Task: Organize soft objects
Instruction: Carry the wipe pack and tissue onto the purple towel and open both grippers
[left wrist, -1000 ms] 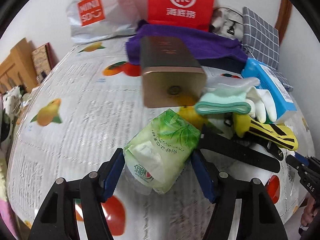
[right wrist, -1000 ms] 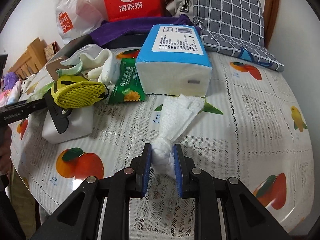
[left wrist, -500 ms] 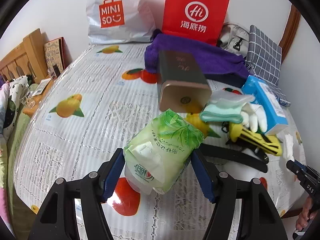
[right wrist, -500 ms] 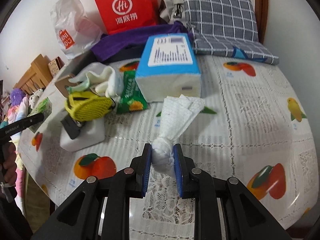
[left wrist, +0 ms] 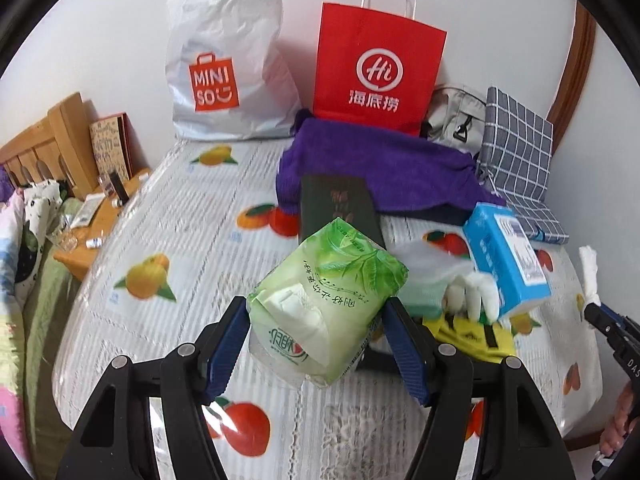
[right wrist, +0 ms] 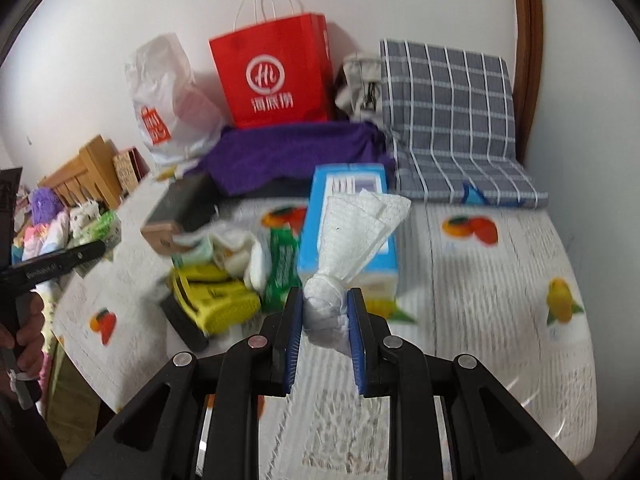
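We had the left tool (left wrist: 316, 344) clenched on a soft green plastic tissue pack (left wrist: 324, 304), held above the fruit-printed tabletop (left wrist: 180, 240). Our right tool (right wrist: 325, 336) gripped a twisted white paper towel (right wrist: 352, 240) above the same tabletop, near the blue tissue box (right wrist: 348, 184).

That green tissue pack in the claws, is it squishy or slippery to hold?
Probably squishy: the green pack bulges between the left gripper's pads, its wrapper creased. Possibly slick, since the film looks glossy. Likely light: it hangs clear of the table gripped only at its sides.
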Tool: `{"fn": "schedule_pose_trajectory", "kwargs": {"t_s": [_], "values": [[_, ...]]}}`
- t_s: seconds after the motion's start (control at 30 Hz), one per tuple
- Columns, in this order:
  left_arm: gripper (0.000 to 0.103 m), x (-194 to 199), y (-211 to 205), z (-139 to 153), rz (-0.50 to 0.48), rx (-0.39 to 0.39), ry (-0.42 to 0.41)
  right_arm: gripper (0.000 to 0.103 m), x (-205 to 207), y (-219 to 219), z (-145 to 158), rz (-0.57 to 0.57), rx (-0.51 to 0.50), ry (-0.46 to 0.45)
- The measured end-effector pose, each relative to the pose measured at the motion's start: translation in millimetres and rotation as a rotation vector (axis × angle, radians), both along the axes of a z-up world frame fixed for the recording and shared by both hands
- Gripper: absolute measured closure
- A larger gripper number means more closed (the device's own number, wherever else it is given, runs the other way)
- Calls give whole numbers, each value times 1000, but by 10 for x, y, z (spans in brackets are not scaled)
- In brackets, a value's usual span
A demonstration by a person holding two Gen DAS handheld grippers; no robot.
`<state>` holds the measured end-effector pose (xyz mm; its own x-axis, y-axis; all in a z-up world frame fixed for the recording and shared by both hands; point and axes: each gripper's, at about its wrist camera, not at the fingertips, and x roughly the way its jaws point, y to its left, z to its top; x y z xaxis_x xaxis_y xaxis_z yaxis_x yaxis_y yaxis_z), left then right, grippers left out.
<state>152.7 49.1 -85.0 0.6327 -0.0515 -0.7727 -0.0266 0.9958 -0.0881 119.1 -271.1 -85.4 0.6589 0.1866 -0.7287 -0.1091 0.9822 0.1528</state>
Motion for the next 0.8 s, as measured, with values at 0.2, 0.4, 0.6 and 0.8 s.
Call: {"fn": "schedule_pose_trajectory", "kwargs": {"t_s": [0.2, 0.4, 0.6, 0.8], "values": [[37, 246, -83, 176, 9, 38, -21, 81, 262, 38, 175, 7, -5, -33], [37, 508, -168, 269, -1, 34, -21, 81, 556, 74, 245, 22, -10, -48], [37, 781, -264, 367, -14, 66, -35, 81, 838, 105, 273, 32, -11, -56], [37, 1057, -333, 368, -19, 102, -34, 81, 1153, 128, 267, 44, -19, -60]]}}
